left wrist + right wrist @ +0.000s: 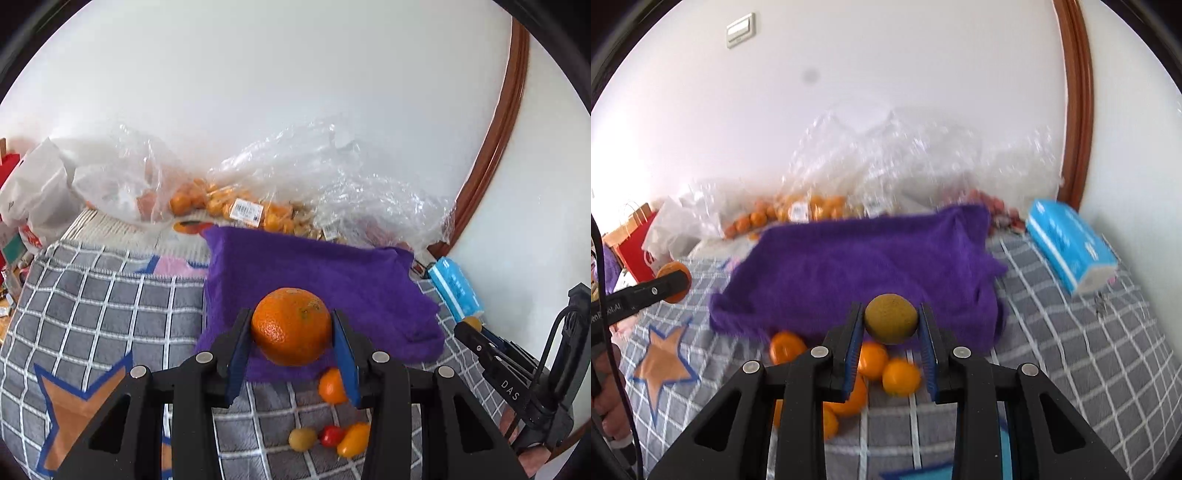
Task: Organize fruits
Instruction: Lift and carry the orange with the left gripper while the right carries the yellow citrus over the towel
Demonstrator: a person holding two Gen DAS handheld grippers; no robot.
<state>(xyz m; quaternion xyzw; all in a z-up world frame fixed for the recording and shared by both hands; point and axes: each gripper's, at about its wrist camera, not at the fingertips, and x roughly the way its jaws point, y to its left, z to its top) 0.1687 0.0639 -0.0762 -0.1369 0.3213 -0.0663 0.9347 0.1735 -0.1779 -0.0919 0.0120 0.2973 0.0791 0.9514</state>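
Observation:
My left gripper (291, 332) is shut on a large orange (291, 326), held above the near edge of a purple towel (314, 273). My right gripper (891, 321) is shut on a round yellow-green fruit (891, 318), held over the front of the same towel (849, 266). Loose oranges (901, 376) lie on the grey checked blanket below the right gripper. In the left wrist view a small orange (331, 386), a yellow-green fruit (302, 438), a red fruit (330, 435) and an orange oblong fruit (354, 439) lie on the blanket.
Clear plastic bags (332, 192) with small oranges (221, 203) lie against the white wall behind the towel. A blue tissue pack (1071, 247) lies at the right. A red paper bag (635, 251) stands at the left. A brown door frame (1078, 110) runs up the right.

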